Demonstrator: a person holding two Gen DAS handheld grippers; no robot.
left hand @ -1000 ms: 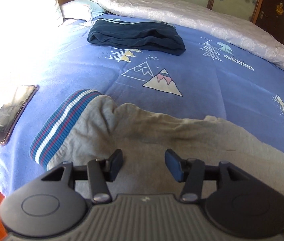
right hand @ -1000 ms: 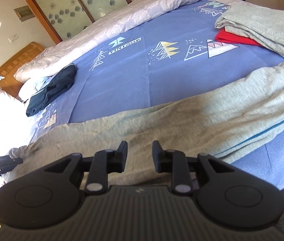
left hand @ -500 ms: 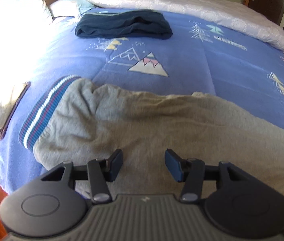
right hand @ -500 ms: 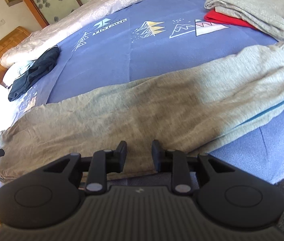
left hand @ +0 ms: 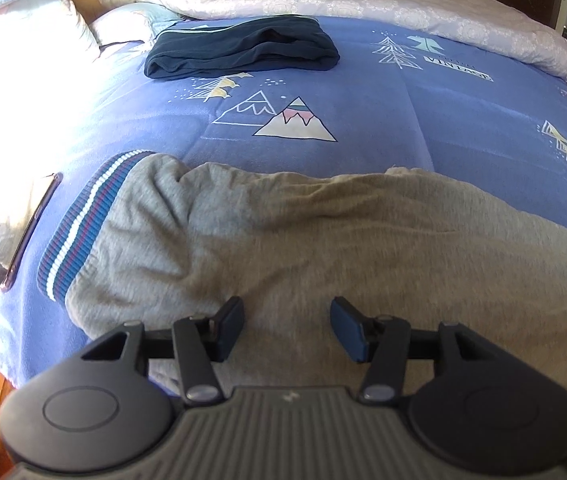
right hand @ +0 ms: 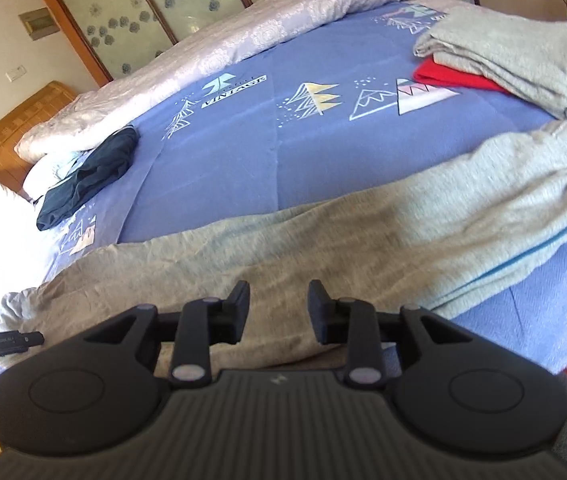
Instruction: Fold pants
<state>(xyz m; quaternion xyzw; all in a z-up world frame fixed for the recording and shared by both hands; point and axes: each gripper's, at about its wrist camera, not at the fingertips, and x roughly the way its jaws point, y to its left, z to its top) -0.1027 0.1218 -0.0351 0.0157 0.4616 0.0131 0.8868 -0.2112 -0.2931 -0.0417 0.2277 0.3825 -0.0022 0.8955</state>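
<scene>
Lying flat: one gray pants (left hand: 323, 240)

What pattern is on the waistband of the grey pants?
Waistband: ribbed blue with white and reddish-purple stripes, clearest in the left wrist view.

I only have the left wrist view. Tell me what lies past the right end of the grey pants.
Observer: A folded grey garment lies on a red one there.
Operator: Report the far end of the grey pants.
Observer: It is gathered, with a thin blue side stripe.
Operator: Give the right hand-held gripper's state.
Observer: The right hand-held gripper is open over the pants; its jaws have just been opening, and nothing is between them.
</scene>
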